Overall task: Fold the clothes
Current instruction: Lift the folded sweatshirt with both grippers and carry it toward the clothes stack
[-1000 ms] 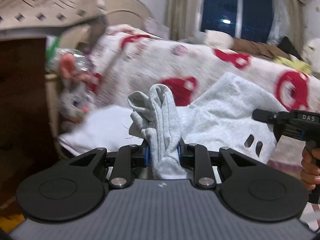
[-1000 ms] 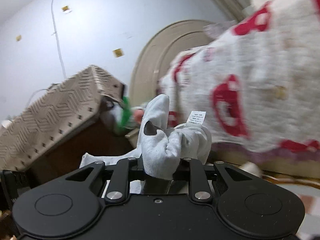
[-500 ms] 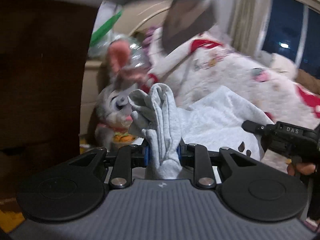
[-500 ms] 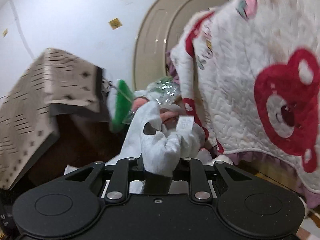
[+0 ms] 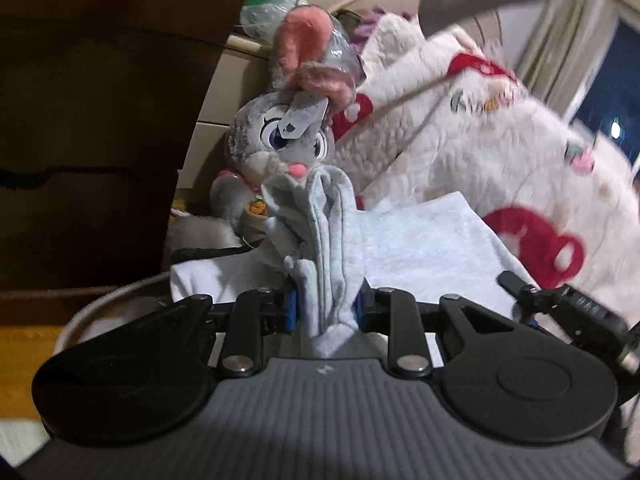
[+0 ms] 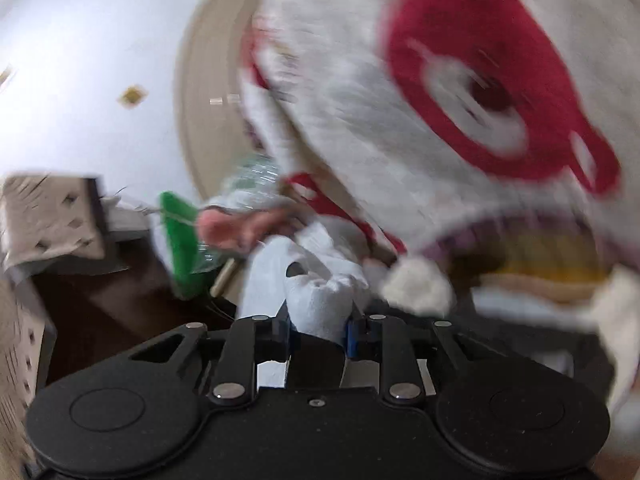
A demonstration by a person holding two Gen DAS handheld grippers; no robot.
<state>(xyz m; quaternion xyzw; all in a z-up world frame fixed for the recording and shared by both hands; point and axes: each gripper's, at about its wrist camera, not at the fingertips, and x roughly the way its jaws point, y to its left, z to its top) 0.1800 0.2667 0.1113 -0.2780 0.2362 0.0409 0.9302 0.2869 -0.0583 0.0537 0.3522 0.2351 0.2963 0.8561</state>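
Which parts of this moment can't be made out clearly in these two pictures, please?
- Left wrist view: the grey garment runs under the left gripper; its lower part is hidden.
- Right wrist view: the quilt is smeared by motion blur.
- Right wrist view: the right gripper bunches cloth, hiding its shape.

Soft grey knit garment (image 5: 420,248), quilted cloth bedspread (image 5: 480,160), fuzzy plush rabbit (image 5: 276,140), dark wood cabinet (image 5: 100,120)

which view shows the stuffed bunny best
The left wrist view: the stuffed bunny is sharp there, face, eyes and pink ears visible behind the grey garment. The right wrist view is motion-blurred and shows only a pink smear, probably its ear.
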